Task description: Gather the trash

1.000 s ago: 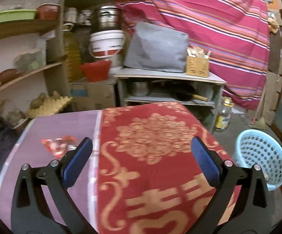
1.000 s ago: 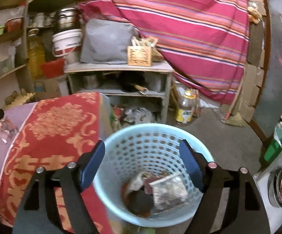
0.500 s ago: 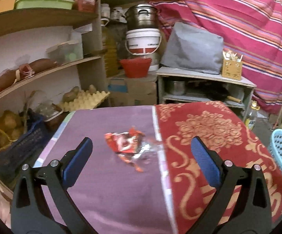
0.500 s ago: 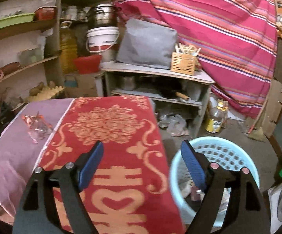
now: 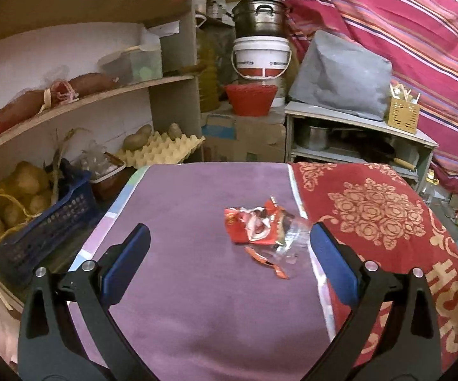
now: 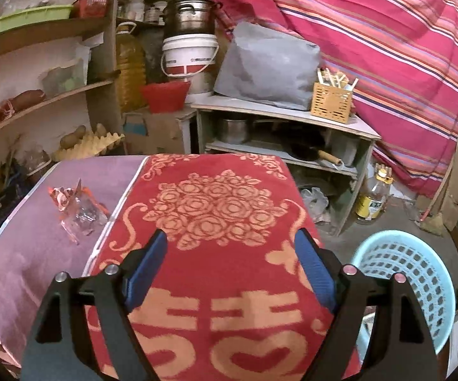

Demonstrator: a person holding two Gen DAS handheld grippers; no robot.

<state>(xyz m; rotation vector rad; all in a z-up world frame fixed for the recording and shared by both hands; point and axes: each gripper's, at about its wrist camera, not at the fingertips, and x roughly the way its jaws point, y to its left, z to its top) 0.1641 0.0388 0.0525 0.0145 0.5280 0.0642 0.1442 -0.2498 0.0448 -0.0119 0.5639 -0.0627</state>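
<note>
At the far left, wooden shelves hold sausages, a clear plastic box and, lower down, a yellow egg tray with potatoes on it. Below them a dark blue crate carries a net bag of potatoes.

The table is covered on its left part with a purple cloth and on its right part with a red towel patterned in gold roses and characters. The left gripper hangs over the purple part near the table's near edge, its blue-padded jaws spread wide with nothing between them. The trash, a crumpled red snack wrapper with a clear plastic piece touching it, lies on the purple cloth close to the seam with the red towel, ahead of the gripper and nearer its right finger; a small torn red scrap lies just beside it on the near side.

Beyond the table's far edge stand a red basket, a white bucket with a metal pot on top, and a low grey shelf unit bearing a grey bundle and a bamboo utensil holder.

The right gripper hovers over the red towel towards the table's near edge, its jaws likewise wide and empty. The snack wrapper shows well to its left. On the floor off the table's right edge stands a light blue basket.
</note>
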